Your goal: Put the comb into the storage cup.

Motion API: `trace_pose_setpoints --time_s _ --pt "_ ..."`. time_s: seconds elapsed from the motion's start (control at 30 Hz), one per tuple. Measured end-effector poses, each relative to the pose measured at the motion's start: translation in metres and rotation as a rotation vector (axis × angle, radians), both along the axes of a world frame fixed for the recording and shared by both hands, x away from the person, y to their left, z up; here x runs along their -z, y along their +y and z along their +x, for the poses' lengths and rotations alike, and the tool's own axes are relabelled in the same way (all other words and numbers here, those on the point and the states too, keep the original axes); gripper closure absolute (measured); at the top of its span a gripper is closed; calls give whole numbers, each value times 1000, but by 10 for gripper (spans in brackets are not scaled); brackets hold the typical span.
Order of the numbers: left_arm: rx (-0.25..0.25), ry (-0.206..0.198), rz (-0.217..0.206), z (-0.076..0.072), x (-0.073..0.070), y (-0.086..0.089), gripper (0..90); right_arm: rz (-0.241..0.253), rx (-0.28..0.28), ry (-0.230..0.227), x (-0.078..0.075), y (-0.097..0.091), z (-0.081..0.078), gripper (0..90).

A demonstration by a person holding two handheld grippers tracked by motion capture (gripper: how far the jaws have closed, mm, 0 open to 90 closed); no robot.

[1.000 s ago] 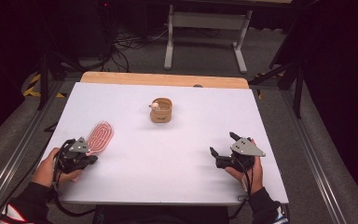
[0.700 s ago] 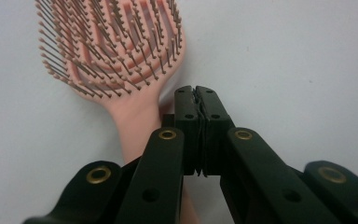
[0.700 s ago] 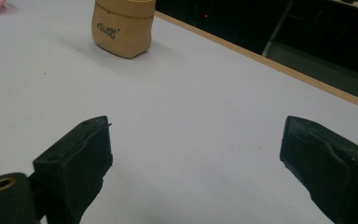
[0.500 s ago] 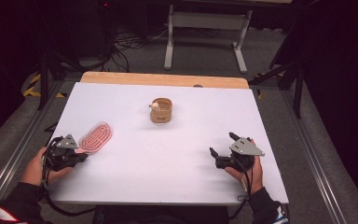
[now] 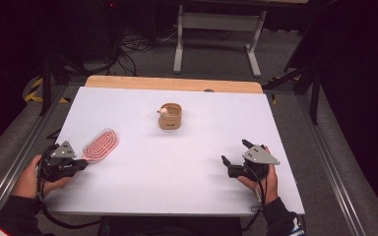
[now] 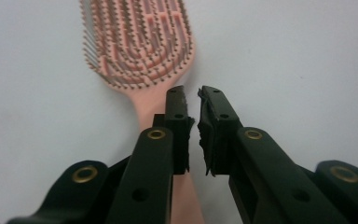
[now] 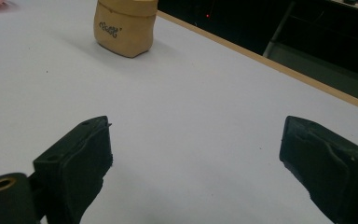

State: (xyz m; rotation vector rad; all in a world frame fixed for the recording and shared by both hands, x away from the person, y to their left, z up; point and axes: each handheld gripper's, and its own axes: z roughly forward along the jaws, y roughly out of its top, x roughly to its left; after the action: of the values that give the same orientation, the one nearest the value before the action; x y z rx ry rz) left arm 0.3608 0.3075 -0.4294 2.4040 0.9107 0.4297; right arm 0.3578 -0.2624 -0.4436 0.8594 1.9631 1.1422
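The left gripper (image 6: 192, 95) has just been opening its jaws to a narrow gap with nothing between them; the pink hairbrush (image 6: 137, 42) lies on the white table (image 5: 187, 187), its handle under the left jaw. The left gripper view shows bristle rows. The right gripper (image 5: 235, 156) stands wide open, well apart. Farther off sits a tan pouch (image 5: 170, 116).

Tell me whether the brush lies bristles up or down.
Up: the brush's bristle rows face the left gripper's camera; it lies flat on the table.
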Motion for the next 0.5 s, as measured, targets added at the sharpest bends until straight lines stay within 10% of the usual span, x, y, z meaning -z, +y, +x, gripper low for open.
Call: trace_pose_setpoints --time_s 0.33,0.5 --pt "-166 36 7 12 2 1 251 -4 39 -15 -1 -2 0 106" --pt "-176 74 7 18 6 -3 162 -1 58 -29 -2 -3 -1 111"
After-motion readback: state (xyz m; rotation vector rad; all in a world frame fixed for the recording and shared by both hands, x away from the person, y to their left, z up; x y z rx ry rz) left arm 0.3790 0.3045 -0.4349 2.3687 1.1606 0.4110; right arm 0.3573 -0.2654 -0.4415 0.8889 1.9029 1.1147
